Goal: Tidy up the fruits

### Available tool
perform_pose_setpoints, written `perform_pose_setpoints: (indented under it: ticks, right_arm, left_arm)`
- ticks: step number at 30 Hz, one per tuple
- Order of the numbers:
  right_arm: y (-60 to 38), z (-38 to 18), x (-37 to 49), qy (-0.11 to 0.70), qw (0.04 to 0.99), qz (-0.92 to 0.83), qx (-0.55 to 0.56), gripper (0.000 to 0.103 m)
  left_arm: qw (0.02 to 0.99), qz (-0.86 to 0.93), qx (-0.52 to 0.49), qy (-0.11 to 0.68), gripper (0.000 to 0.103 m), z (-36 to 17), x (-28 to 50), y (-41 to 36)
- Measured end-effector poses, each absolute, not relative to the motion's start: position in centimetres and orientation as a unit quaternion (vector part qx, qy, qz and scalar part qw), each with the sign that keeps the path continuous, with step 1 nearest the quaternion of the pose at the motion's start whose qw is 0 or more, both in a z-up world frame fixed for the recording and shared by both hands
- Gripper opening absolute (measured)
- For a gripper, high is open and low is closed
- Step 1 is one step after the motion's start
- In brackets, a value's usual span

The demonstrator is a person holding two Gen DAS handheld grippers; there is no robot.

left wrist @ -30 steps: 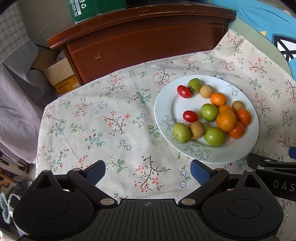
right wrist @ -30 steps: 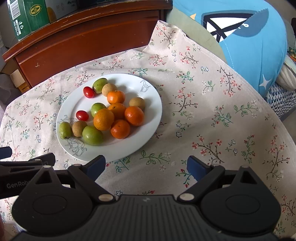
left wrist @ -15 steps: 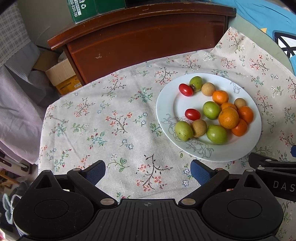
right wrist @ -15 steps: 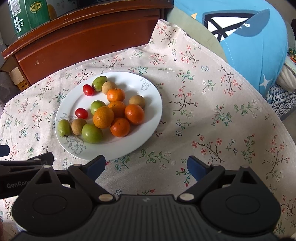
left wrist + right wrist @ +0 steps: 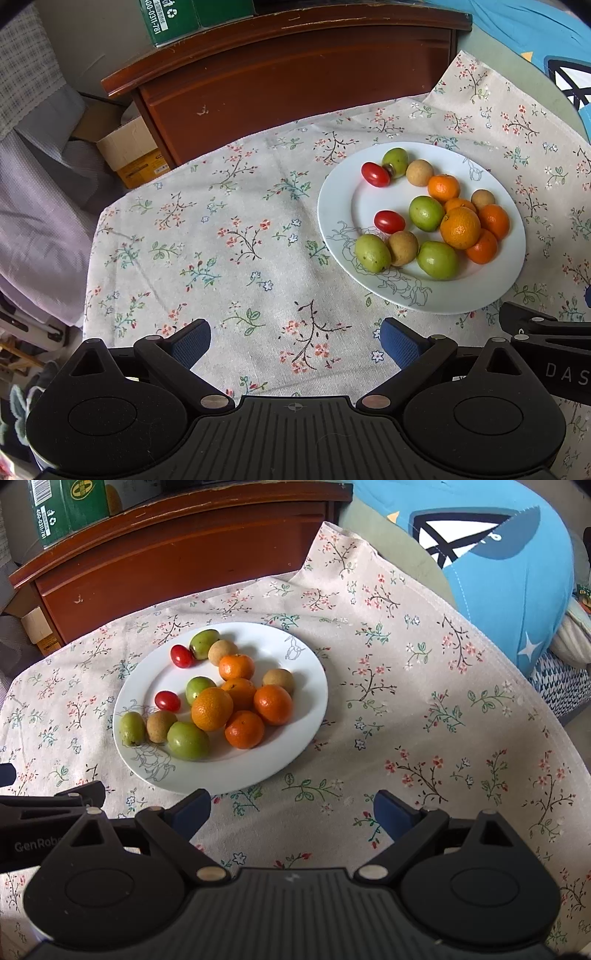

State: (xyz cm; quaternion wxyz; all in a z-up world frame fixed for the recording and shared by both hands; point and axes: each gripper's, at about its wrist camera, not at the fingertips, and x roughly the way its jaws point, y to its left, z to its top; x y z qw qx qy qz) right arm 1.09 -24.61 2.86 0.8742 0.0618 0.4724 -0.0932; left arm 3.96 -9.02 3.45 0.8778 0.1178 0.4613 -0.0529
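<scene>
Since the earlier pictures both wrist views have shifted only a little: in the left view the plate [image 5: 491,295] now sits slightly farther right and lower, while in the right view it has drifted a bit toward the upper left, and no fruit has changed its place. All the fruits lie mixed on this white plate, which stands on the flowered cloth [image 5: 221,240]: the oranges [image 5: 212,709] are packed together on one side, the green fruits [image 5: 187,740], the small brown fruits [image 5: 161,726] and two cherry tomatoes [image 5: 167,700] are scattered on the other. The left gripper [image 5: 295,339] hangs over bare cloth with its jaws wide apart and nothing between them; the plate lies ahead of it and to its right. The right gripper [image 5: 291,808] is also spread wide and empty, and the plate lies ahead and to its left, its near rim just beside the left fingertip. I judge that the sorting is not yet started. The right gripper seems the nearer one for the orange cluster, the left for the green and brown fruits at the plate's left edge. The elongated green fruit [image 5: 372,253] lies with its long axis slanting, so the jaws should probably close across its short side.
</scene>
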Motion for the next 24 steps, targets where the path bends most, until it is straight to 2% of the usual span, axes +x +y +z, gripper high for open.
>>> perform_pose_setpoints:
  ticks: [15, 24]
  right_arm:
    - [-22.9, 0.6, -3.1, 0.456, 0.884, -0.058, 0.083, 0.095]
    - [-19.9, -0.7, -5.8, 0.427, 0.902, -0.037, 0.047, 0.098]
  left_arm:
    - [0.877, -0.054, 0.093, 0.467, 0.099, 3.5, 1.3, -6.4]
    - [0.883, -0.057, 0.064, 0.462, 0.099, 4.8, 0.0, -4.8]
